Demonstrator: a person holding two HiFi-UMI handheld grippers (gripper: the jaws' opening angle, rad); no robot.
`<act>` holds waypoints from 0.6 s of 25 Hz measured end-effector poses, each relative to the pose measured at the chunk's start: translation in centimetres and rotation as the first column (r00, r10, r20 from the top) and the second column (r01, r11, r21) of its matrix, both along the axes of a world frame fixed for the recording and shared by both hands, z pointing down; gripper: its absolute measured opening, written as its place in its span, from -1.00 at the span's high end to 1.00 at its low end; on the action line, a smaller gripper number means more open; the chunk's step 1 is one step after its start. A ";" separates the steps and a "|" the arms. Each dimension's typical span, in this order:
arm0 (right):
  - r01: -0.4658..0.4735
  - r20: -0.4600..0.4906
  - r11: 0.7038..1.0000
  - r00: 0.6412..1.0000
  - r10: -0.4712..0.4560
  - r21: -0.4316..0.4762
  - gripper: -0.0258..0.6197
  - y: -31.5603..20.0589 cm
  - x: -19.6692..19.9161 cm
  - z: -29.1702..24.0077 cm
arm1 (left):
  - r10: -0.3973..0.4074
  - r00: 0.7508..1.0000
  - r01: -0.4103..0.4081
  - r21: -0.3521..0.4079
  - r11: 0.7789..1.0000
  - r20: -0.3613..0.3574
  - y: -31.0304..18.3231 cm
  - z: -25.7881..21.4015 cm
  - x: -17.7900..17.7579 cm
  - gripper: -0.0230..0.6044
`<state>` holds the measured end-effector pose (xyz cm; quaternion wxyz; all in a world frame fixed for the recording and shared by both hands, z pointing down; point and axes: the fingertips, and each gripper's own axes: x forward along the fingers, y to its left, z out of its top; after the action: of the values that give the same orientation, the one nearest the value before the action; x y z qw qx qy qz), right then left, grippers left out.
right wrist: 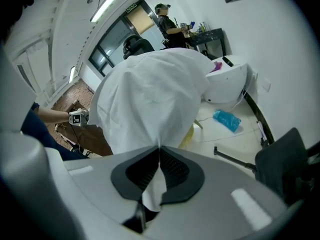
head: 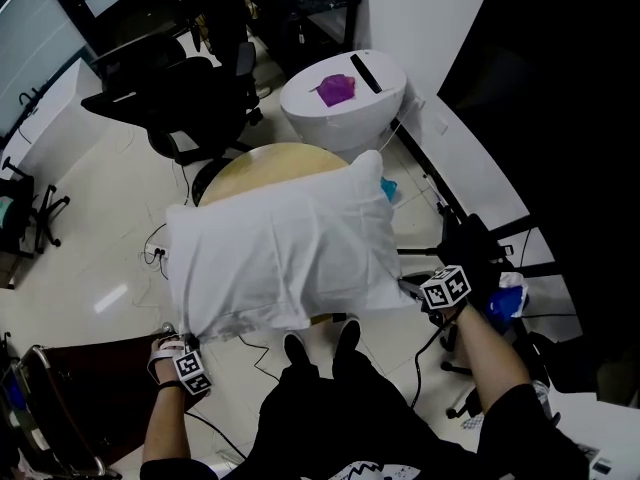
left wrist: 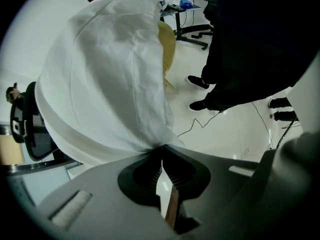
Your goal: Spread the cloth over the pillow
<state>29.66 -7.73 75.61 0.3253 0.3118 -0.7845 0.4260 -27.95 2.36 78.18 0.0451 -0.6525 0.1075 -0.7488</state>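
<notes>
One cloth (head: 270, 258) in left gripper (left wrist: 161, 150), right gripper (right wrist: 159, 150)

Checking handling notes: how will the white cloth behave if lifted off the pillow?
Probably floppy: the cloth bunches into creases where the left gripper and right gripper pinch it. Likely light, as two small corner pinches hold it taut.
</notes>
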 end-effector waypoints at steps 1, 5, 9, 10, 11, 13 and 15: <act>-0.012 -0.011 1.000 1.000 0.013 0.012 0.88 -0.1 0.6 -0.3 | -0.003 1.000 0.003 0.002 1.000 -0.001 0.0 0.0 -0.1 0.93; -0.043 -0.051 0.997 0.998 0.046 0.058 0.89 -0.6 2.5 -1.3 | -0.014 1.000 0.014 0.011 1.000 -0.006 0.2 -0.3 -0.3 0.93; -0.008 -0.140 0.993 0.990 0.025 0.116 0.89 -1.6 3.4 -1.8 | -0.006 1.000 0.005 0.027 1.000 0.006 0.3 -0.6 -0.7 0.93; -0.010 -0.160 0.992 0.987 0.030 0.129 0.89 -1.9 3.8 -1.8 | -0.002 1.000 0.002 0.031 1.000 0.011 0.3 -0.7 -0.9 0.93; -0.014 -0.176 0.990 0.984 0.039 0.139 0.89 -2.3 4.1 -1.8 | 0.002 1.000 -0.003 0.034 0.999 0.016 0.3 -0.8 -1.2 0.93; -0.022 -0.199 0.989 0.979 0.052 0.148 0.89 -2.8 4.8 -1.9 | 0.011 1.000 -0.012 0.039 0.999 0.024 0.4 -1.1 -1.7 0.93; -0.016 -0.217 0.989 0.975 0.048 0.150 0.89 -3.1 5.3 -1.8 | 0.017 0.999 -0.019 0.044 0.999 0.028 0.5 -1.4 -2.0 0.93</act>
<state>34.98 -10.85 73.78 0.3794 0.3929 -0.7678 0.3348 -29.99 2.89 76.83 0.0679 -0.6419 0.1176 -0.7547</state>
